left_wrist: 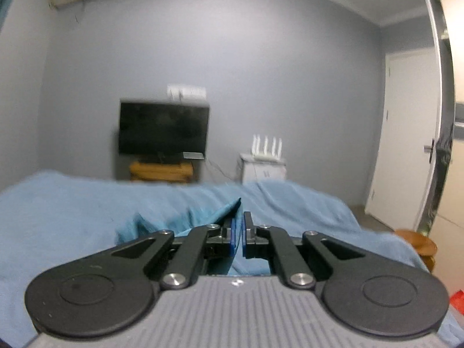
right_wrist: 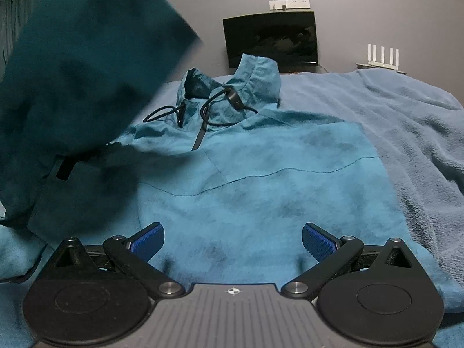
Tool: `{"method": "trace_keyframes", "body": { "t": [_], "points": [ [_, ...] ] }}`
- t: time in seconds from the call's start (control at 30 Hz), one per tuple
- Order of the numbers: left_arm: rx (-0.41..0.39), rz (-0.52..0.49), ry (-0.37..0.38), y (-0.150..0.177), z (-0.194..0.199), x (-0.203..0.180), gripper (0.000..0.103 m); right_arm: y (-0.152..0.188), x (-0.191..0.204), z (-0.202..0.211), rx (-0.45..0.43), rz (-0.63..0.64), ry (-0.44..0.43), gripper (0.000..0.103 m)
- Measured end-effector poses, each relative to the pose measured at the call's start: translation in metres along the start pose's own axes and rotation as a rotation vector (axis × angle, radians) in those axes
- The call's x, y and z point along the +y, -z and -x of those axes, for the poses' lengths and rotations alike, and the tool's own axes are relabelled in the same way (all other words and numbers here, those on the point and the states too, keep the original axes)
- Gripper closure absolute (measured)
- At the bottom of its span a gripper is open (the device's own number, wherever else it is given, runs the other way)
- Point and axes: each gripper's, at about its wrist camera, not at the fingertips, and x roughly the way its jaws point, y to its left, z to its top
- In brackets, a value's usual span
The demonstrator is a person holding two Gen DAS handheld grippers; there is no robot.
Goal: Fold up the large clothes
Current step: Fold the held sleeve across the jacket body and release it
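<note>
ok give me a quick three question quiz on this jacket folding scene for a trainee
1. True or false: the right gripper has its jaws shut on the jacket.
2. What does the left gripper pinch? A) teal fabric B) drawstring C) blanket
3. Name the dark object against the wall beyond the bed.

Key
1. False: its jaws are open over the jacket.
2. A, the teal fabric.
3. The TV screen.

Probably bedroom: bed [left_wrist: 58,203], television [left_wrist: 163,129].
</note>
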Motion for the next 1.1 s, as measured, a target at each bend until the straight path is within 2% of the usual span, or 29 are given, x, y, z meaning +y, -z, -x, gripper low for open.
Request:
{"method": "trace_keyframes", "body": {
  "t": [0.13, 0.2, 0.3, 0.33, 0.37, 0.4, 0.43, 0.47, 0.53, 0.6, 0.67, 0.77, 0.8, 0.93, 1.1],
  "points": [
    [0.142, -0.001, 0.018, 0.066, -0.047, -0.024, 0.103, 0.001, -0.003, -0.003, 0.014, -0.016, -0.007, 0.0],
    [0.223, -0.018, 0.033, 0.09, -0.06, -0.022, 0.103, 0.001, -0.005, -0.003, 0.017, -0.027, -0.008, 0.0],
    [0.322, 0.005, 0.032, 0.127, -0.059, -0.024, 0.096, 0.001, -0.009, -0.004, 0.025, -0.046, -0.008, 0.0],
    [0.344, 0.024, 0.03, 0.134, -0.054, -0.018, 0.082, 0.001, -0.011, -0.005, 0.03, -0.054, -0.004, 0.0],
    [0.368, 0.049, 0.027, 0.14, -0.052, -0.008, 0.061, 0.002, -0.011, -0.006, 0.035, -0.06, 0.0, 0.0],
    [0.379, 0.071, 0.024, 0.14, -0.041, -0.002, 0.049, 0.002, -0.013, -0.007, 0.043, -0.068, 0.007, 0.0],
    [0.375, 0.095, 0.02, 0.141, -0.03, 0.011, 0.033, 0.002, -0.014, -0.008, 0.049, -0.076, 0.011, 0.0],
    [0.361, 0.111, 0.022, 0.137, -0.022, 0.023, 0.027, 0.003, -0.015, -0.008, 0.053, -0.085, 0.014, 0.0],
    [0.347, 0.147, 0.031, 0.137, 0.001, 0.047, 0.026, 0.004, -0.017, -0.008, 0.056, -0.097, 0.018, 0.0],
    [0.349, 0.18, 0.006, 0.137, 0.022, 0.07, 0.025, 0.005, -0.019, -0.008, 0.06, -0.104, 0.025, 0.0],
    [0.334, 0.183, -0.052, 0.134, 0.053, 0.093, 0.022, 0.007, -0.019, -0.008, 0.064, -0.107, 0.037, 0.0],
    [0.318, 0.155, -0.203, 0.15, 0.078, 0.123, 0.02, 0.008, -0.018, -0.005, 0.068, -0.103, 0.058, 0.001],
    [0.319, 0.135, -0.262, 0.159, 0.08, 0.133, 0.02, 0.009, -0.017, -0.002, 0.068, -0.098, 0.068, 0.001],
    [0.36, 0.052, -0.412, 0.194, 0.075, 0.157, 0.02, 0.006, -0.015, 0.017, 0.05, -0.095, 0.08, 0.001],
    [0.475, 0.106, -0.431, 0.217, 0.056, 0.184, 0.02, -0.003, 0.001, 0.052, -0.019, -0.007, 0.06, 0.001]
  ]
}}
